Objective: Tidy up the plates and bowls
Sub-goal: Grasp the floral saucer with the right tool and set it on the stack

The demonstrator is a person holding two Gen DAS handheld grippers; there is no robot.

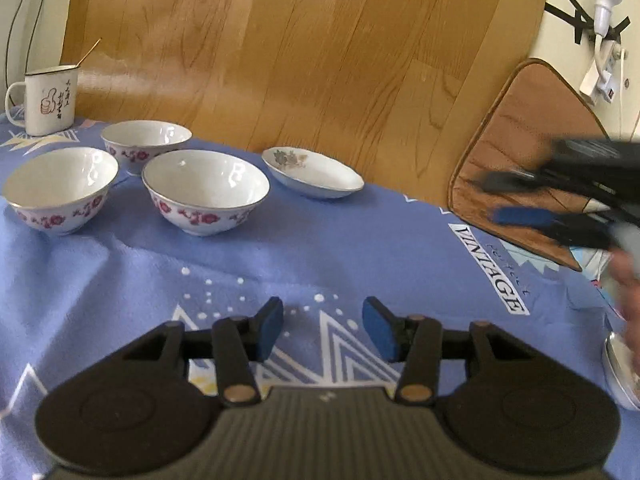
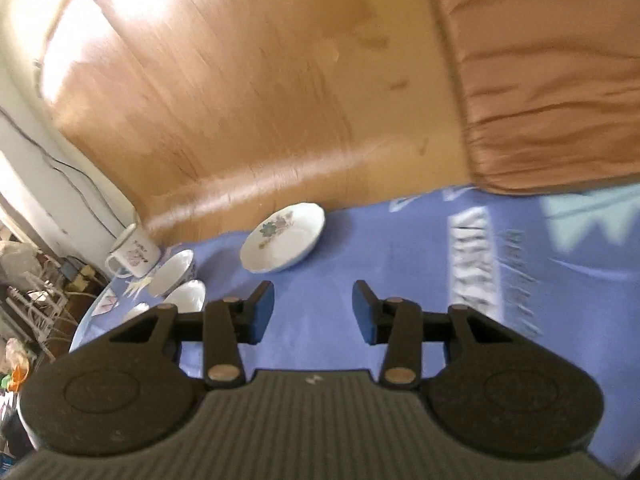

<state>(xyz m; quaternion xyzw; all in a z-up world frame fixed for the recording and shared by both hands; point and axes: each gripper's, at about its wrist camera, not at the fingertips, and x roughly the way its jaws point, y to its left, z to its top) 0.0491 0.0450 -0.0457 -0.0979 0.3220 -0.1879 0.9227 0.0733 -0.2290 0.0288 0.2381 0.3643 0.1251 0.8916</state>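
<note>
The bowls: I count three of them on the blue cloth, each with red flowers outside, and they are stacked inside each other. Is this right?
Not quite. The three bowls are not stacked: the left wrist view shows them standing separately on the blue cloth. The count and red flowers are right.

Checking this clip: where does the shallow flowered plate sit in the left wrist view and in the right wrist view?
Left wrist view: shallow flowered plate lies centre-right at the blue cloth's far edge, right of three bowls.
Right wrist view: the plate sits mid-frame, just beyond the open right gripper.
Shared landmark: the white enamel mug at the far left.
</note>
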